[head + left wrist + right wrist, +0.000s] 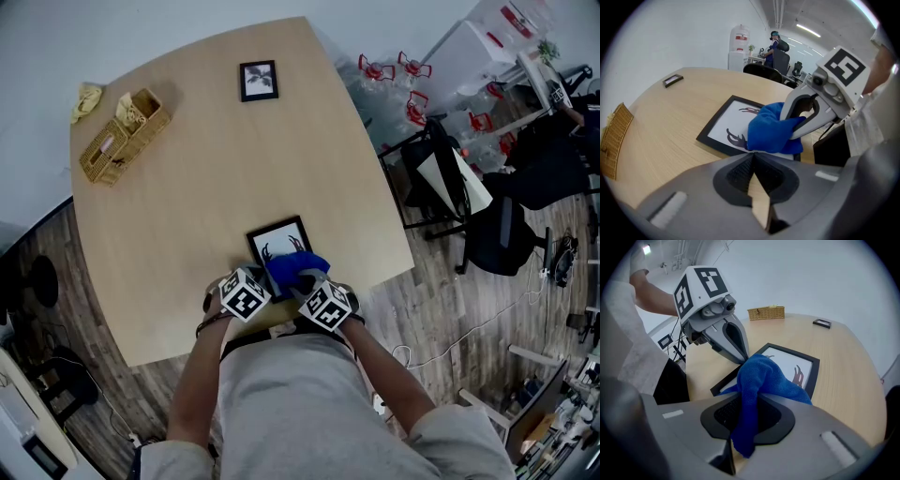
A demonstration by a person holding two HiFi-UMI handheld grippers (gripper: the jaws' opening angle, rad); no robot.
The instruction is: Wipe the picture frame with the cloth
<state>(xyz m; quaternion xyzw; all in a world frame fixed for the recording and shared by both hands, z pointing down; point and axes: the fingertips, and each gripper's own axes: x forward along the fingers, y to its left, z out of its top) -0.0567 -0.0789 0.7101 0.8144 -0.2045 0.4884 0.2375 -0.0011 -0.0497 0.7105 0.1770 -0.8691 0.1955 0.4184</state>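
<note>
A: Right, tools first. Right gripper (749,404): jaws clamped on a fold of the blue cloth (761,378), with the bunch hanging forward onto the picture frame (787,363). Left gripper (753,157): jaws together, nothing between them, tips just beside the frame's near border. Contact there: cannot confirm.

B: Frame position?

A: Flat on the table (187,187), glass up, close to the near edge and roughly midway along it. Cloth covers its near right part.

B: Heading?

A: Long axis appears to run from the near edge toward the far edge, with the far end leaning slightly toward the left edge. Its antler print reads upright from the person's side, so the top points to the far edge. The near end is covered, so the proportions are a judgement.

B: Hazards?

A: Three, as I judge it. One: the frame sits near the table's edge and looks unclamped, so a stroke pulled toward the person could drag it over. Two: a sideways stroke could spin it, since nothing visibly pins it. Three: only a narrow fold is pinched. Drag on the glass could pull the cloth out and leave hard jaw tips on the glass.

B: Mitigation?

A: Probably press the left tips on the border and stroke away from the near edge.
</note>
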